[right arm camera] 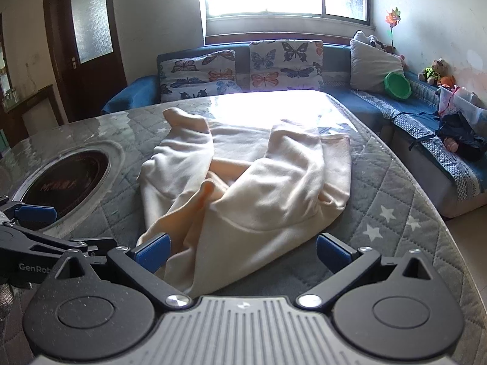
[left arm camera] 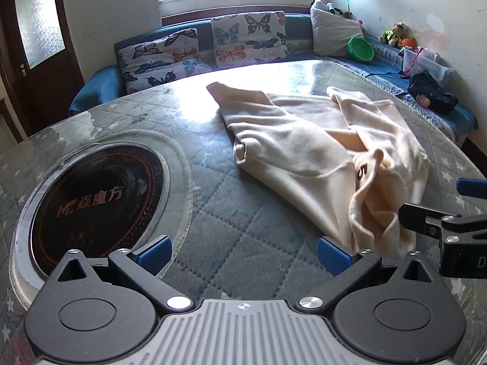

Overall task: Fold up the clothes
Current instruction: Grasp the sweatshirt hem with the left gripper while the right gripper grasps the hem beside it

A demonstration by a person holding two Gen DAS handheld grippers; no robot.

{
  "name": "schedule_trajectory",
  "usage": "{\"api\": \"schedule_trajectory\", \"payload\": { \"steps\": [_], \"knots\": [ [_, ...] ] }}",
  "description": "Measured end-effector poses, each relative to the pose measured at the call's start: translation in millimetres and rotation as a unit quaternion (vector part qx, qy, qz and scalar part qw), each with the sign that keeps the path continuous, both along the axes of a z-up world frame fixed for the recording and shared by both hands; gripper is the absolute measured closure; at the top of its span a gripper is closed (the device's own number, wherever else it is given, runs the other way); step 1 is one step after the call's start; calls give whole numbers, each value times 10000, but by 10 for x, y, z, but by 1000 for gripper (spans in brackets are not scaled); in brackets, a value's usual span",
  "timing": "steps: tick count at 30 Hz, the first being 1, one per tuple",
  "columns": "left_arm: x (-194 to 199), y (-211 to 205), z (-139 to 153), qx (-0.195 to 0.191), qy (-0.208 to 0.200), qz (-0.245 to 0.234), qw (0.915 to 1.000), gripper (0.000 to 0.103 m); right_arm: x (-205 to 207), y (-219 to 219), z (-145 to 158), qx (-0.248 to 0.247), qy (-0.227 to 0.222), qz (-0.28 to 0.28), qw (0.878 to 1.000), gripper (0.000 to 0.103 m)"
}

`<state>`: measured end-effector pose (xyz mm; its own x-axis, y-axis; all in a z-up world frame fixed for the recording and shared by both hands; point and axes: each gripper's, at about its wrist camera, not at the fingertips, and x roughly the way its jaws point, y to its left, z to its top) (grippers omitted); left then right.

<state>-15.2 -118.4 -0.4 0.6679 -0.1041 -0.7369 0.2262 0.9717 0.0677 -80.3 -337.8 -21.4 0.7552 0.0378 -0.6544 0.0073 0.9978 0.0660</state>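
Nearest, left gripper [left arm camera: 243, 254] with blue-padded black fingers spread wide, holding nothing, poised over bare quilted grey table cover [left arm camera: 231, 222] with the garment's near hem off to its right. Right gripper [right arm camera: 243, 252] likewise wide open and empty, its left pad just touching or overlapping the near edge of the cream fleece sweatshirt [right arm camera: 258, 182]; contact hard to confirm. Sweatshirt lying crumpled mid-table, sleeves thrown across the body, inner lining showing peach, a dark numeral visible near the hem. Probably soft, limp, fairly light, thick enough to bunch; likely to sag and drag on the quilting rather than slide. Best hold probably at the near hem corners or shoulder seams, pinching one layer only. Left of the garment, round black induction hob [left arm camera: 94, 203] set into the table. Farther off, blue sofa [left arm camera: 307, 24] with butterfly cushions, under a bright window.
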Motion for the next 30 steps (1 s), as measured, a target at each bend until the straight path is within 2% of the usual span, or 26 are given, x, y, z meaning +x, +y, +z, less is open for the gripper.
{"api": "schedule_trajectory", "payload": {
  "steps": [3, 6, 8, 12, 14, 18, 22, 28, 30],
  "knots": [
    [65, -32, 49, -41, -60, -27, 10000, 2, 49, -37, 16, 14, -35, -21, 10000, 0],
    [163, -65, 108, -159, -69, -40, 9998, 11, 100, -75, 45, 20, -109, -65, 9999, 1],
    [247, -99, 153, -258, -85, -54, 9996, 19, 142, -113, 67, 69, -135, -107, 9998, 7],
    [429, -209, 238, -482, -113, -164, 9986, 26, 239, -179, 110, 111, -207, -180, 9996, 12],
    [532, -273, 270, -632, -72, -234, 9977, 30, 336, -225, 127, 131, -201, -222, 9995, 21],
    [739, -438, 263, -798, 62, -416, 9959, 33, 525, -295, 119, 212, -120, -209, 9995, 27],
    [949, -546, 171, -918, 354, -396, 9944, 34, 656, -341, 60, 284, -10, -224, 9993, 35],
    [1131, -634, 35, -914, 587, -365, 9934, 34, 705, -369, 14, 274, 44, -211, 9994, 35],
    [1170, -640, -30, -876, 662, -366, 9933, 43, 714, -379, 8, 272, 59, -203, 9994, 35]
  ]
}}
